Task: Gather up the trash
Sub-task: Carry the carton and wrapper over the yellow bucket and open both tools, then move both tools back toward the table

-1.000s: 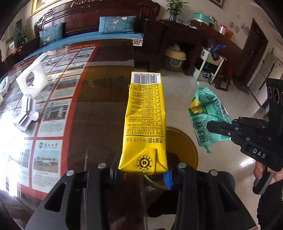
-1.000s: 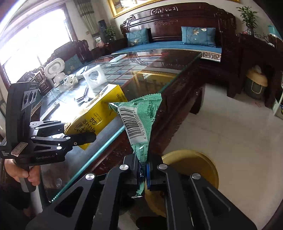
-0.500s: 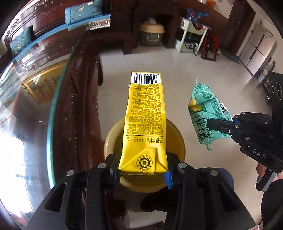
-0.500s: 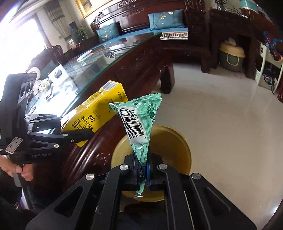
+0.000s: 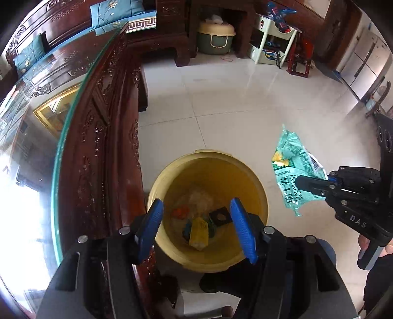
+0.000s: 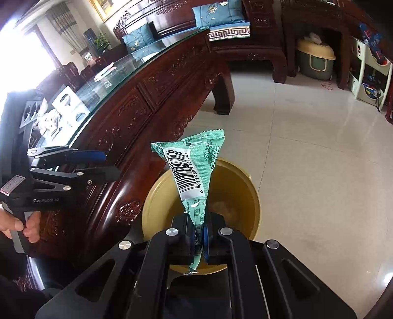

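Yellow carton (image 5: 199, 233) now lies at the bottom of the yellow bin (image 5: 264, 196); half a second ago it was clamped in my left tool (image 5: 196, 228), a second ago held over the glass surface (image 5: 73, 117). Drop confirmed. Left tool stands wide, blue pads (image 5: 149, 228) apart, nothing between them, directly above the bin mouth.

Right tool (image 6: 199, 239) is pinched tight on the tail of the green snack wrapper (image 6: 194, 166), which stands up from the jaws. From the left camera, the wrapper (image 5: 292, 174) hangs beside the bin, off its right rim, not yet over the opening.

Bin contents: the carton lying tilted, a black square packet (image 5: 219, 216), an orange scrap (image 5: 180, 212), something blue-green partly under the carton, a pale crumpled wad (image 5: 200, 198) behind.

Judgement: one item binned; wrapper next, needs shifting left over the opening before release.

Farther off: tiled floor (image 5: 233, 103), carved sofa (image 6: 221, 22).
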Demonstrator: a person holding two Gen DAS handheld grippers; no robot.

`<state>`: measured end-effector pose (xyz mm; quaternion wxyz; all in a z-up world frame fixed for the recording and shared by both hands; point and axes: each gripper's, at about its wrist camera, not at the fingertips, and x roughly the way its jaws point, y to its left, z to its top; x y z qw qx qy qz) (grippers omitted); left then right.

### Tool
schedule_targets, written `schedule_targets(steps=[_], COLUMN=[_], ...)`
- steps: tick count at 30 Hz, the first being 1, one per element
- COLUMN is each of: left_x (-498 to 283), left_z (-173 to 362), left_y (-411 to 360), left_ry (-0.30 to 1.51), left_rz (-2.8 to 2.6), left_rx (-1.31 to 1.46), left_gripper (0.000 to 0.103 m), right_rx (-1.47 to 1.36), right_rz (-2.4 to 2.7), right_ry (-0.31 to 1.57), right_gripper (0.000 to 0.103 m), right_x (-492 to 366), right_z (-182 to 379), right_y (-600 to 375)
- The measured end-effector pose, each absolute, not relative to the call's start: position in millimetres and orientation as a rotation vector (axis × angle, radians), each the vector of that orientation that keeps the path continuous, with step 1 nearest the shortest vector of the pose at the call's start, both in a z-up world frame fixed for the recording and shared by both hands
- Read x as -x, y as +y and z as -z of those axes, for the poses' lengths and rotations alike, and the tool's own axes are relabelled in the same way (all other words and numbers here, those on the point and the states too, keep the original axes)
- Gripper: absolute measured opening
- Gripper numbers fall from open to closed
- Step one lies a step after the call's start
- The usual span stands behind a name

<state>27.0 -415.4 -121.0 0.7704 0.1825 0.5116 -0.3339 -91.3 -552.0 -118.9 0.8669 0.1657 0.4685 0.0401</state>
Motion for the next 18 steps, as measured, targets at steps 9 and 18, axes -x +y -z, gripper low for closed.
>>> schedule_targets(steps=[9, 18], left_x=[-22.7, -26.6], left_z=[104.4, 83.8], left_y=[-389.6, -364.3], left_ry=[1.083, 1.044], left_rz=[0.716, 0.673], left_rx=[-0.351, -0.314], left_gripper=[0.059, 0.059], right_rx=[-0.291, -0.255], right_rz=[-0.125, -0.152], right_ry=[0.989, 1.004], right_gripper=[0.005, 0.006], right_x=[73.2, 59.0], right_z=[112.9, 111.3], right_y=[-530.0, -512.1])
